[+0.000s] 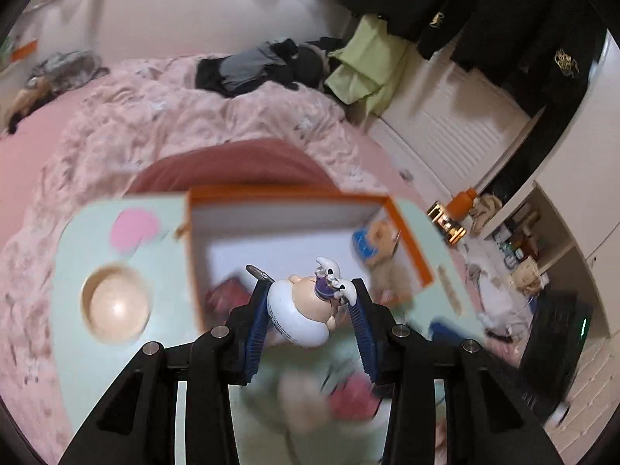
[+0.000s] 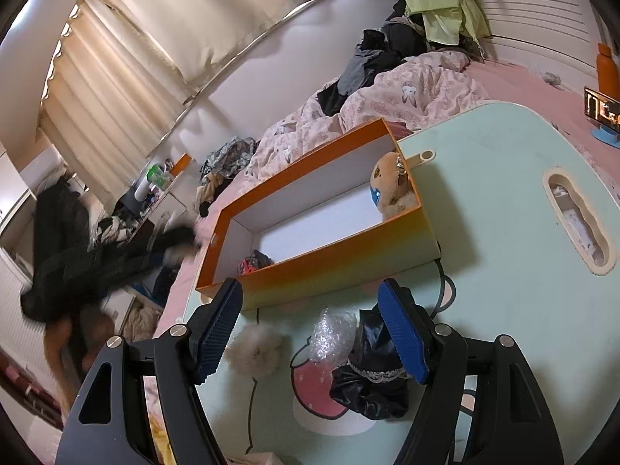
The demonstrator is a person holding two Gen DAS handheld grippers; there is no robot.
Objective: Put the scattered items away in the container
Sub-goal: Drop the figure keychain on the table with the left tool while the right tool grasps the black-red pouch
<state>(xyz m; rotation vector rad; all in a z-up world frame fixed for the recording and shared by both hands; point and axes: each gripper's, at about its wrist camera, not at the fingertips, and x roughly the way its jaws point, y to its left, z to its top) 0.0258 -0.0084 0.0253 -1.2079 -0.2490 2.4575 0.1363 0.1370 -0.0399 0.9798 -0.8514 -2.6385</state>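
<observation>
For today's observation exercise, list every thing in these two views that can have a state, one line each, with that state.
Left gripper: shut on the figurine.
Figurine: held between the pads, above the table.
Right gripper: open, holding nothing.
Orange box: open, lidless, on the table.
Plush toy: inside the box, in a corner.
Red item: inside the box, opposite end.
Fluffy pompom: loose on the table.
Black scrunchie: loose on the table.

An orange box (image 2: 329, 267) with a white inside lay open on the mint tabletop (image 2: 503, 271), holding a tan plush toy (image 2: 391, 186) and a red cloth (image 2: 254, 262). A white figurine (image 1: 306, 306) sat gripped above it; a fluffy pompom (image 2: 255, 352), crinkled plastic (image 2: 333, 333) and a black scrunchie (image 2: 368, 379) lay in front of the box.
</observation>
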